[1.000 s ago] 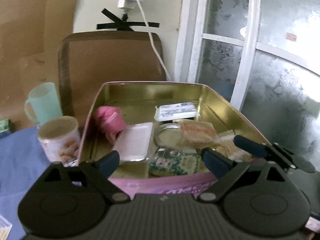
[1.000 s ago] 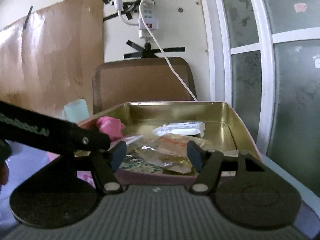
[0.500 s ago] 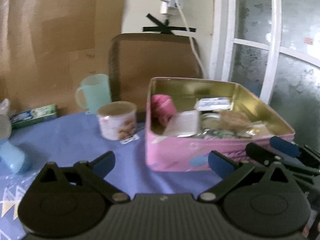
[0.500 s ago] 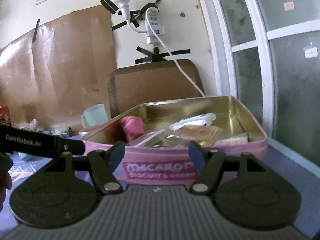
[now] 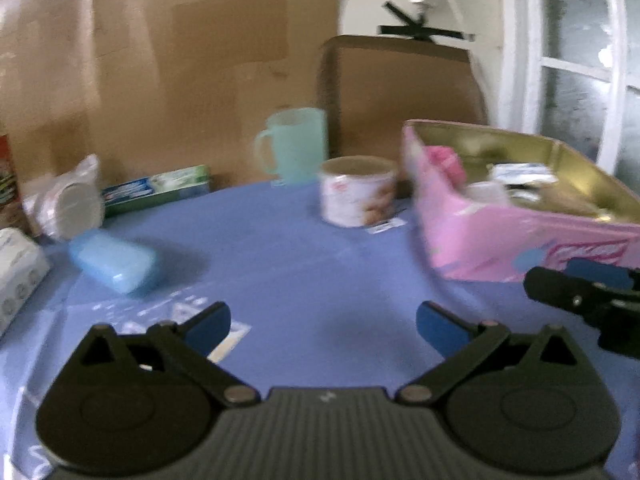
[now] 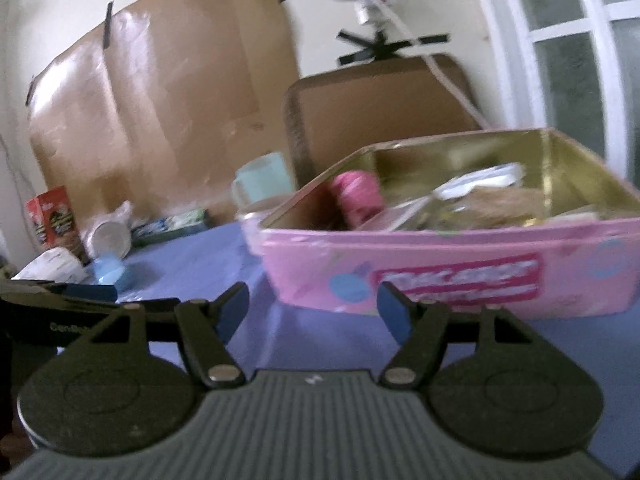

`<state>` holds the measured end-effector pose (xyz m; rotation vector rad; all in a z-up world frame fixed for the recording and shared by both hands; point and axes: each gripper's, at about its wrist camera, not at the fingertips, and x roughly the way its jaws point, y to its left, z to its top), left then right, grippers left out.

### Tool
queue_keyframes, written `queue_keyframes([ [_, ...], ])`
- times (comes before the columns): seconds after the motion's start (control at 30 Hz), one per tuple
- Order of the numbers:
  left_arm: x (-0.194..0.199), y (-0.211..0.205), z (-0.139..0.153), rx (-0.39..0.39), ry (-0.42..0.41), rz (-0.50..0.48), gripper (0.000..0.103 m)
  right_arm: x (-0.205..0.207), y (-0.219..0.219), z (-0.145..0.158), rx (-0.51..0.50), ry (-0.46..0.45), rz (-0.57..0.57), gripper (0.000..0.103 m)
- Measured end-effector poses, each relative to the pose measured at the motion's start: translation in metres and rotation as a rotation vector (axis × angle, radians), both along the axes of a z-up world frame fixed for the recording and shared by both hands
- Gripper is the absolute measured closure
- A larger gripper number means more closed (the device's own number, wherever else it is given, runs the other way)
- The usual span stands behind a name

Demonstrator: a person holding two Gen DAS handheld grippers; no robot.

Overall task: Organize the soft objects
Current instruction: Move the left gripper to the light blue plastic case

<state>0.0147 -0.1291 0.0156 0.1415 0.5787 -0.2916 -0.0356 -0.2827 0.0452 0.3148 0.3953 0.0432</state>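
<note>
The blue tablecloth (image 5: 320, 280) spreads under everything, and your pink tin (image 6: 460, 276) sits at its right, already holding a pink bundle (image 6: 356, 196) and packets. Left of it, well apart, lie a white wrapped pack (image 5: 18, 268) at the edge and a pale blue pouch (image 5: 114, 266). The pouch looks light and squashy, likely slippery, so take it across its middle. Your left gripper (image 5: 322, 322) stands wide and empty; your right gripper (image 6: 312, 308) is partly open, holding nothing.
</note>
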Motion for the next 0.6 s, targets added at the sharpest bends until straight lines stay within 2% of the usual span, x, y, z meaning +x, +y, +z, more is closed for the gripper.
queue_keyframes([
  [0.43, 0.022, 0.090, -0.019, 0.027, 0.021, 0.190, 0.000, 0.055, 0.068, -0.004, -0.013, 0.111, 0.218, 0.029],
  [0.6, 0.033, 0.125, -0.016, 0.050, -0.002, 0.271, 0.000, 0.081, 0.096, -0.005, -0.016, 0.152, 0.298, 0.029],
])
